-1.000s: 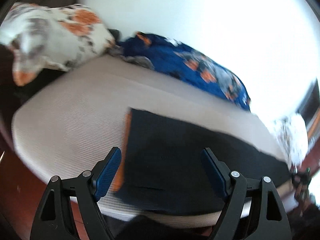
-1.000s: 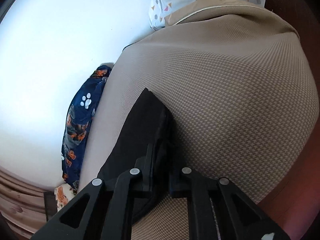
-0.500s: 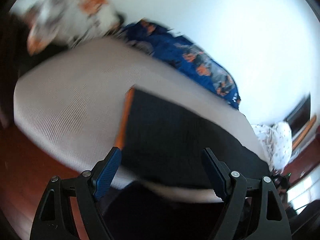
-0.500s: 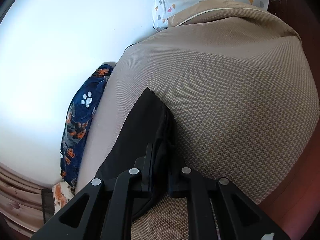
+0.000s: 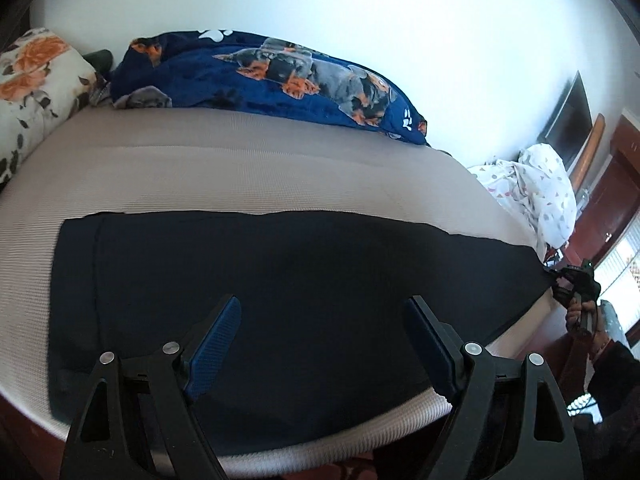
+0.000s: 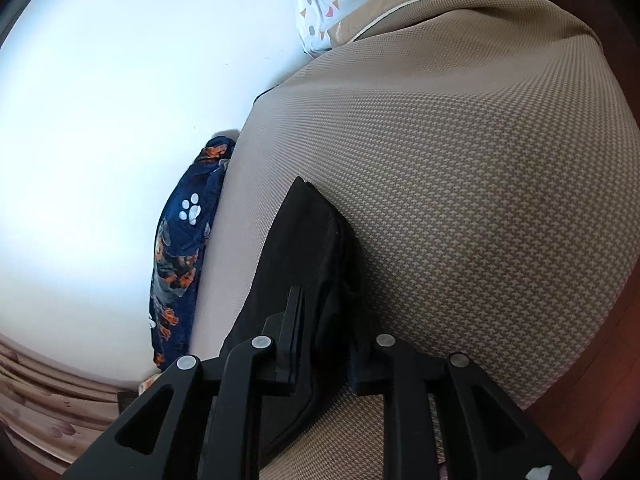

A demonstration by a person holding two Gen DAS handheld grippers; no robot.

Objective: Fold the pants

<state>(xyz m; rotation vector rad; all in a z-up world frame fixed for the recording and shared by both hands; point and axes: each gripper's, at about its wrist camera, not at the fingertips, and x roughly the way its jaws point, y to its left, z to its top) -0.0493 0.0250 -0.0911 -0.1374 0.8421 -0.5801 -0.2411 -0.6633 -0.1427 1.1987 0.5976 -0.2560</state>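
The black pants [image 5: 304, 280] lie flat and stretched across the beige bed [image 5: 224, 168], long side running left to right. My left gripper [image 5: 324, 344] is open and empty, hovering just above the pants' near edge. My right gripper [image 6: 324, 320] is shut on the pants' end [image 6: 304, 248], pinching a folded edge of black cloth between its fingers. The right gripper also shows small at the far right of the left wrist view [image 5: 576, 284], holding the pants' right end at the bed's corner.
A blue dog-print blanket [image 5: 280, 76] lies along the white wall behind the bed. A floral pillow [image 5: 36, 80] is at the far left. A white patterned sheet [image 5: 536, 196] is bunched at the right end. Dark wood floor and furniture lie beyond.
My left gripper has swung right and levelled, now over the middle of the pants' near edge. The orange strip at the left end no longer shows. The right gripper has stayed shut on the cloth.
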